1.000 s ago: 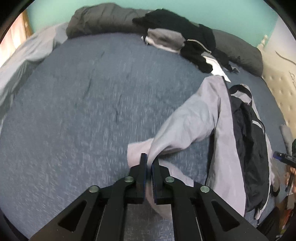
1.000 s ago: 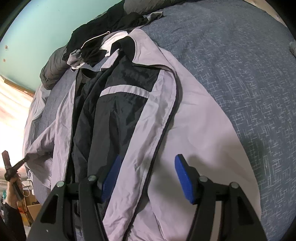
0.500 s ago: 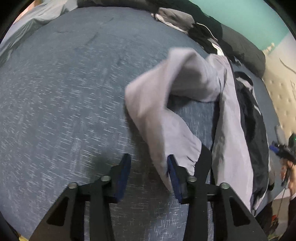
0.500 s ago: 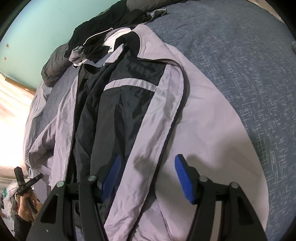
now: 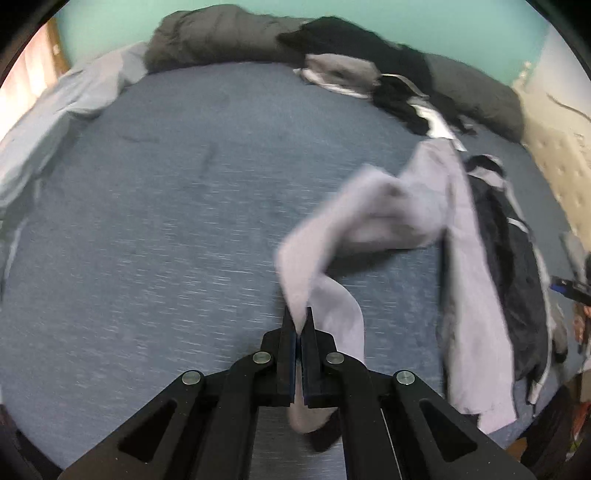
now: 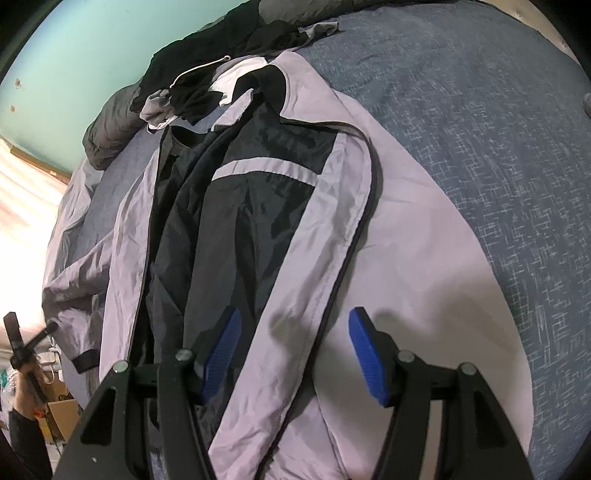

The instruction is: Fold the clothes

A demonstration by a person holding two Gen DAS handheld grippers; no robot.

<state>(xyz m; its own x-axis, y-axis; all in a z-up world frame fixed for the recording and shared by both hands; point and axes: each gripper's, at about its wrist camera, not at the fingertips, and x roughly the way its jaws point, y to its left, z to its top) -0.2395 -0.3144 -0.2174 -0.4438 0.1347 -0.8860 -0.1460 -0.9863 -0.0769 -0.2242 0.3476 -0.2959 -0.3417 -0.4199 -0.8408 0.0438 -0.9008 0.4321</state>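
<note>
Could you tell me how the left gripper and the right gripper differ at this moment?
The left gripper has just closed: its jaws are shut on the jacket's pale sleeve, which rises from them. The right gripper stands open, holding nothing, over the jacket spread on the blue bedspread. The left wrist view is blurred; the right is sharp. Both have black fingers with blue pads and point down at the same jacket.

A blue-grey bed [image 5: 155,229] fills most of the frame, with dark grey pillows [image 5: 221,40] along its top edge. Behind them runs a teal wall [image 5: 110,14]. A cardboard box [image 6: 61,413] sits at lower left in the right wrist view.
</note>
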